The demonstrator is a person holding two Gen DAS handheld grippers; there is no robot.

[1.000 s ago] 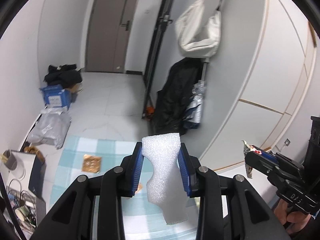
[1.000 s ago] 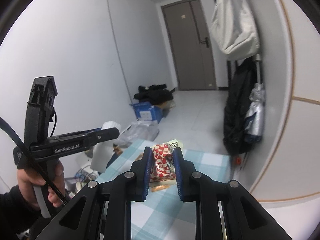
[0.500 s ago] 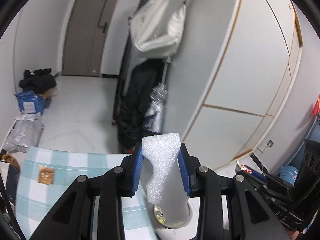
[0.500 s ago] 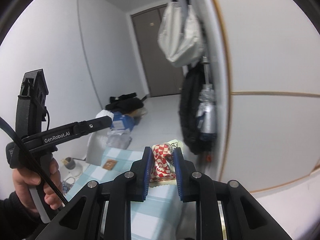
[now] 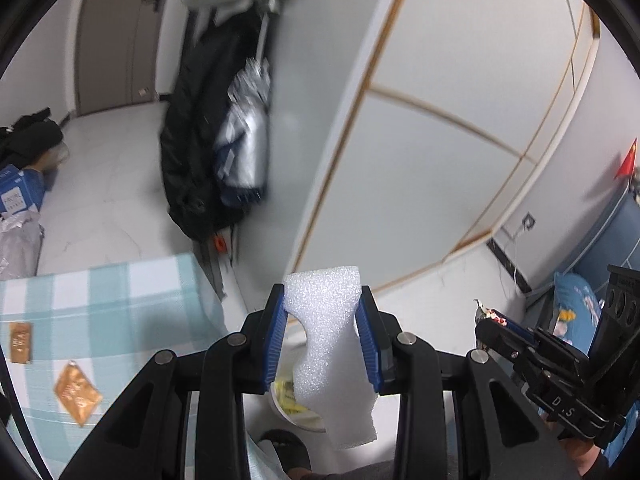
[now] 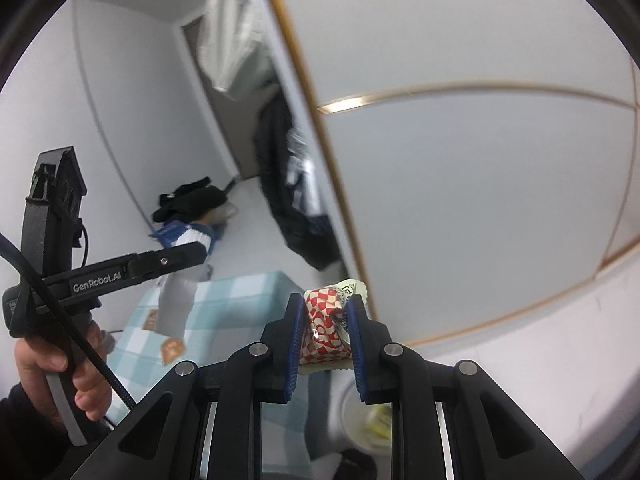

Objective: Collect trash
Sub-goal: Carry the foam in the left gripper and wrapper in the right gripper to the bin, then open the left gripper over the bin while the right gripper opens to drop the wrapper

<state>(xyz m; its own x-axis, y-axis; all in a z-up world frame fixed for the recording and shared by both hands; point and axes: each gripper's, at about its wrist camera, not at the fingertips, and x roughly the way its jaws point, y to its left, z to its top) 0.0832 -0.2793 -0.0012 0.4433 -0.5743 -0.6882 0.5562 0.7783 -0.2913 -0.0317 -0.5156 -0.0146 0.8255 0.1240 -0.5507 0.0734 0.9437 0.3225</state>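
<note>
Beside the checked cloth (image 5: 120, 292), where 2 wrappers (image 5: 76, 392) are lying uncollected, we are gripping foam (image 5: 328, 344) in the left gripper (image 5: 322, 344) and a checkered wrapper (image 6: 324, 328) in the right gripper (image 6: 324, 344), above the bin (image 6: 352, 416).

Black tongs (image 5: 322, 340) with ribbed blue pads (image 5: 275, 342), silver screws, white "GenRobot.AI" lettering, black cable, dark sleeve.

Ahead of you a black coat (image 5: 188, 148) hangs beside a folded silver umbrella (image 5: 244, 140), both against the white wardrobe with thin gold trim lines (image 5: 420, 128). A blue cardboard box (image 5: 18, 194) sits on the white floor at your far left.
</note>
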